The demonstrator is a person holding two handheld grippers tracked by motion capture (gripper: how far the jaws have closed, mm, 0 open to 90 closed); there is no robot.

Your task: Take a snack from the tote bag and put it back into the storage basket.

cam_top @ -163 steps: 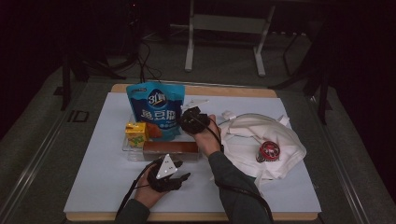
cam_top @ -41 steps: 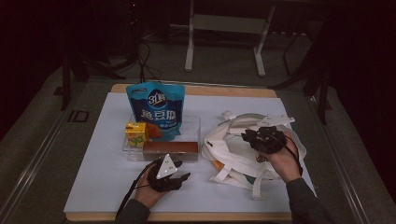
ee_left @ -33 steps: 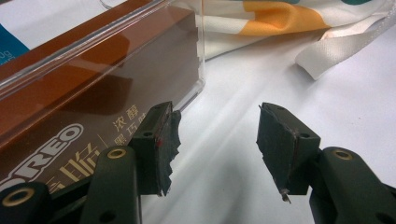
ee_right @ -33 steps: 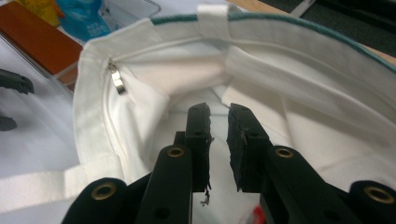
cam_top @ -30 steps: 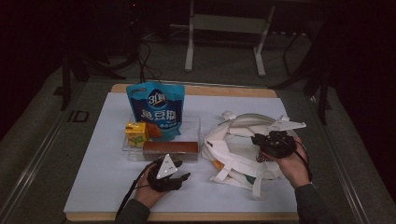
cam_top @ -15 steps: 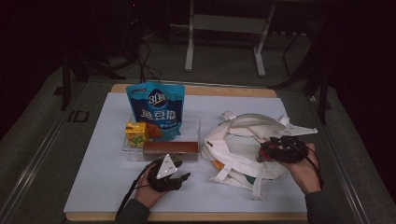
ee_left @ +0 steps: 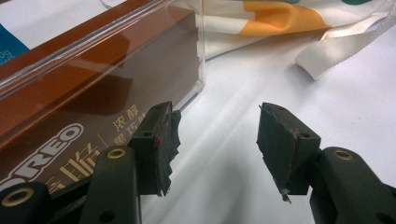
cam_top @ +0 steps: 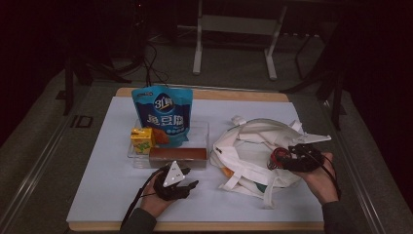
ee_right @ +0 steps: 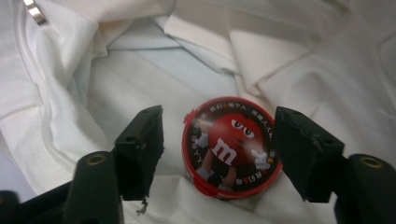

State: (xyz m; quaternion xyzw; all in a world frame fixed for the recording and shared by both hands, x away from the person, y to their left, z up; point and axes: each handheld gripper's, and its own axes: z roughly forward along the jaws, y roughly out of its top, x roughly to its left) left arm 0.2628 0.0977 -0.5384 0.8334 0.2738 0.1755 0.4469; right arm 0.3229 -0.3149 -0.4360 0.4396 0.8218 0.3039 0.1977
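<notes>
A round red M&M's tin [ee_right: 232, 147] lies in the folds of a white cloth bag [ee_right: 140, 79]. My right gripper [ee_right: 219, 144] straddles it. Its jaws have just been opening, and both pads now stand clear of the tin's sides. In the high view the right gripper [cam_top: 282, 158] sits at the right side of the bag [cam_top: 248, 146], with the tin [cam_top: 277, 157] at its tips. My left gripper [ee_left: 215, 140] rests open on the table, nothing between its jaws, beside a brown Oreo box [ee_left: 84, 93]. In the high view the left gripper [cam_top: 191, 182] lies just in front of that box [cam_top: 176, 155].
A clear tray [cam_top: 200, 130] holds the Oreo box, a blue snack pouch [cam_top: 164, 114] standing upright and a yellow juice carton [cam_top: 141, 140]. A white mat [cam_top: 102, 170] covers the table. Bag straps [cam_top: 243, 187] trail toward the front edge. Dark floor and stands lie beyond.
My right hand has moved right and slightly down over the bag, and its jaws have spread. The left hand has kept still.
</notes>
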